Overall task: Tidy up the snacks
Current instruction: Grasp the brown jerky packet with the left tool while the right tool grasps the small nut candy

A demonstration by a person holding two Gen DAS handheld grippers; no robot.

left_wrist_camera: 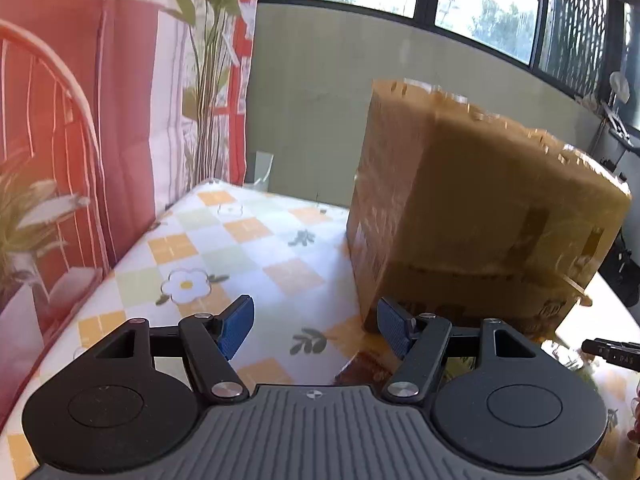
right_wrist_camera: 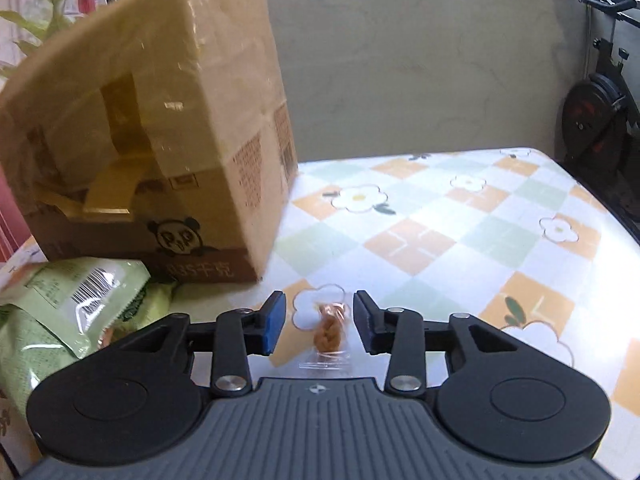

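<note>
Lying between right hand-held gripper [right_wrist_camera: 320, 322] pads, snack packet [right_wrist_camera: 329, 330]

A small clear packet [right_wrist_camera: 329, 330] of brown twisted snack is seen flat on the table. Green snack bags [right_wrist_camera: 76, 304] are piled against a taped cardboard box [right_wrist_camera: 160, 128], which stands upright.

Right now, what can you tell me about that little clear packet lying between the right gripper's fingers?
The small snack packet is a clear plastic wrapper with an orange-brown twisted piece inside. It lies flat on the checked, flower-print tablecloth, pointing away from the camera. It sits between the blue pads of the right gripper, which do not touch it. The cardboard box stands apart behind it.
</note>
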